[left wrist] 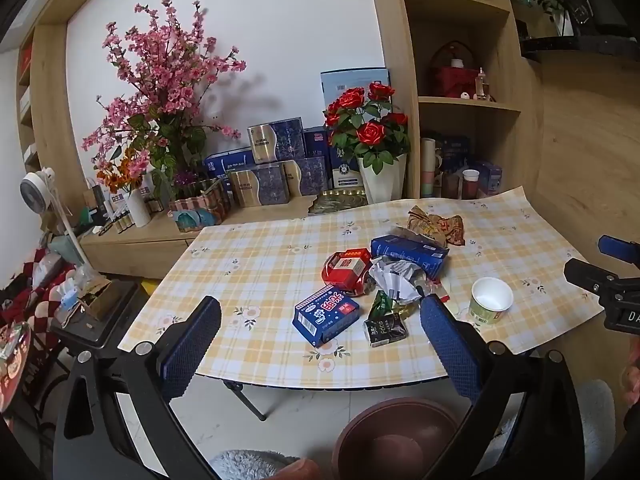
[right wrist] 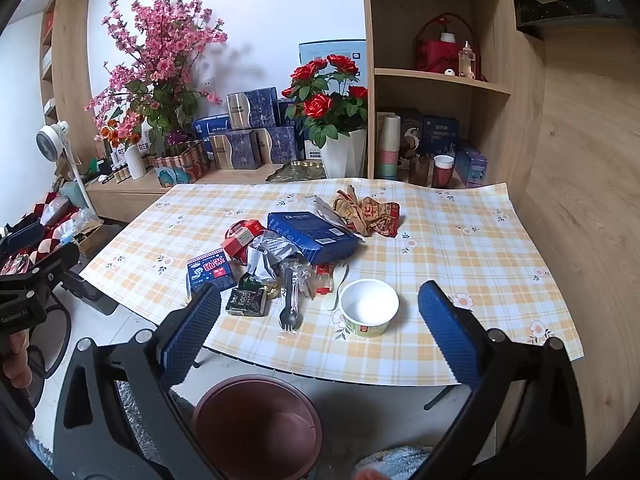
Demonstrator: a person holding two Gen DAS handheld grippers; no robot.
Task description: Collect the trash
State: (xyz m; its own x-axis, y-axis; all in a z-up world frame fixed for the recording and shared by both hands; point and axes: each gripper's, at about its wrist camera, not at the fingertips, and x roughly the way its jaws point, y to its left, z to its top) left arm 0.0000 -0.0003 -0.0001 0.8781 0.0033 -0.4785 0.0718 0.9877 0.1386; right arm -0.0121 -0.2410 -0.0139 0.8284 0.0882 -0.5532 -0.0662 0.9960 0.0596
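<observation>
Trash lies in a heap on the checked tablecloth (left wrist: 256,264) (right wrist: 460,248): a small blue carton (left wrist: 325,315) (right wrist: 211,273), a red packet (left wrist: 347,271) (right wrist: 241,239), a long blue box (left wrist: 408,254) (right wrist: 310,236), crumpled white paper (left wrist: 394,276) (right wrist: 267,254), a dark sachet (left wrist: 385,330) (right wrist: 247,303), a crumpled brown-red wrapper (left wrist: 438,226) (right wrist: 370,214), a wrapped black fork (right wrist: 289,306) and a paper cup (left wrist: 491,300) (right wrist: 369,313). A brown bin (left wrist: 396,438) (right wrist: 258,426) stands on the floor below the table's near edge. My left gripper (left wrist: 320,344) is open, short of the blue carton. My right gripper (right wrist: 320,336) is open, short of the cup.
A low wooden counter (left wrist: 132,240) behind the table carries pink blossom (left wrist: 160,92), red roses in a white pot (left wrist: 370,132) (right wrist: 332,96) and stacked blue gift boxes (left wrist: 276,160). Shelves (right wrist: 436,76) rise at the back right. A fan (left wrist: 36,196) and clutter stand left.
</observation>
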